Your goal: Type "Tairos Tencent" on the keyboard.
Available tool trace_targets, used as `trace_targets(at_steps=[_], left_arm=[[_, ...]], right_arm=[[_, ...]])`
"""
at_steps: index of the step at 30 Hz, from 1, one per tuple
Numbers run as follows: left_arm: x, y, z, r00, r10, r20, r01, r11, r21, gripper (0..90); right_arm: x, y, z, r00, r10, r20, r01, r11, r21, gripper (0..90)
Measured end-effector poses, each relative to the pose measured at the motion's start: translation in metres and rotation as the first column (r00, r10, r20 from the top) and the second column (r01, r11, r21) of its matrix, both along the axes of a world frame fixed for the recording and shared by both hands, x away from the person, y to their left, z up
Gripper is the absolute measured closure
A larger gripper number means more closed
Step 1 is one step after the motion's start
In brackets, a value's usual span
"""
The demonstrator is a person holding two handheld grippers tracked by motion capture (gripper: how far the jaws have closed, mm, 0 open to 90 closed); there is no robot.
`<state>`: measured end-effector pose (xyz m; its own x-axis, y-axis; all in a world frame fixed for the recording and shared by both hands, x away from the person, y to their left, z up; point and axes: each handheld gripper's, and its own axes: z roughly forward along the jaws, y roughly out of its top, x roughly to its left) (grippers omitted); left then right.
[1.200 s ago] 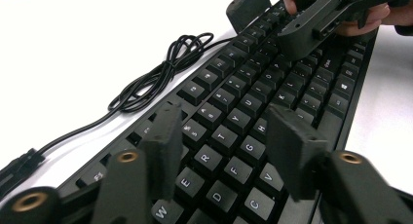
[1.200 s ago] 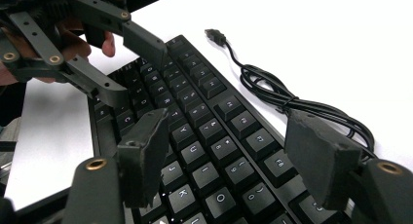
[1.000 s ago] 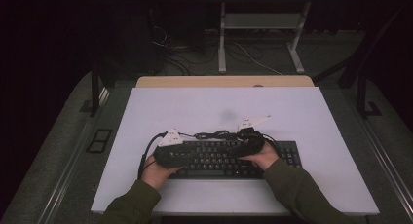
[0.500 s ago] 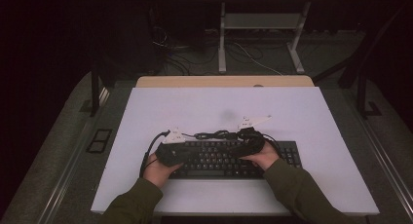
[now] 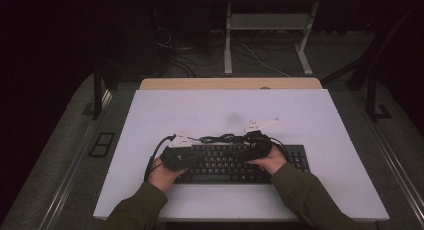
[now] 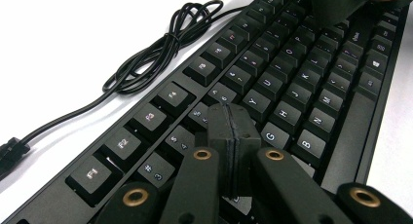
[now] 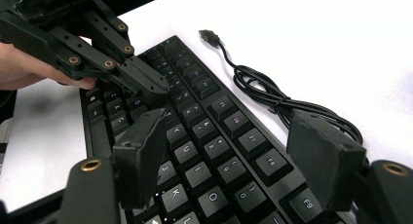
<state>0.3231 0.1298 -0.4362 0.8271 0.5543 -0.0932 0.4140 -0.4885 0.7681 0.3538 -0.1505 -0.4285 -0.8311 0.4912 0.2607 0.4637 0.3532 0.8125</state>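
Black keyboard [image 5: 240, 162] sits near-centre on white table [image 5: 320, 120], its cable [image 5: 220, 138] bunched just beyond the far edge. Left gripper [image 6: 233, 136]: jaws pressed together, nothing btwn, tips over the keys. Right gripper [image 7: 234, 151]: jaws wide, empty, above keys. Dark room; grey floor w/ cables at far side.

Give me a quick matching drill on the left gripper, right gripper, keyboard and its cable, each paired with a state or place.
Things:
1. left gripper
2. right gripper
3. keyboard
4. cable

States or places:
A. coiled on the white table beyond the keys
B. jaws apart above the keys
C. jaws pressed together over the keys
D. flat on the table under both grippers

Pairs: 1-C, 2-B, 3-D, 4-A
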Motion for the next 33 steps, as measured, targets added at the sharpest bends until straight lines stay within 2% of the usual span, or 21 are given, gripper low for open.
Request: trace_targets(at_steps=[14, 18, 26, 33], left_arm=[[0.0007, -0.0008, -0.0010, 1.0000, -0.006, -0.003, 0.006, 0.9999, 0.013, 88.9], [-0.0001, -0.0008, 0.0004, 1.0000, 0.000, -0.007, 0.000, 1.0000, -0.008, 88.8], [-0.0011, -0.0005, 0.0028, 1.0000, -0.005, 0.003, 0.006, 1.0000, -0.007, 88.8], [-0.0044, 0.0026, 0.0070, 1.0000, 0.003, 0.007, -0.003, 0.9991, -0.042, 85.1]], right_arm=[[-0.0002, 0.0001, 0.0001, 1.0000, -0.001, 0.000, 0.001, 1.000, -0.001, 30.3], [-0.0007, 0.0003, 0.0006, 1.0000, 0.000, -0.003, 0.000, 1.000, 0.000, 30.3], [-0.0006, -0.0001, 0.0014, 1.0000, 0.000, -0.001, 0.000, 1.000, 0.003, 30.4], [-0.0007, -0.0012, 0.0019, 1.0000, 0.002, 0.000, -0.002, 1.000, 0.002, 33.7]])
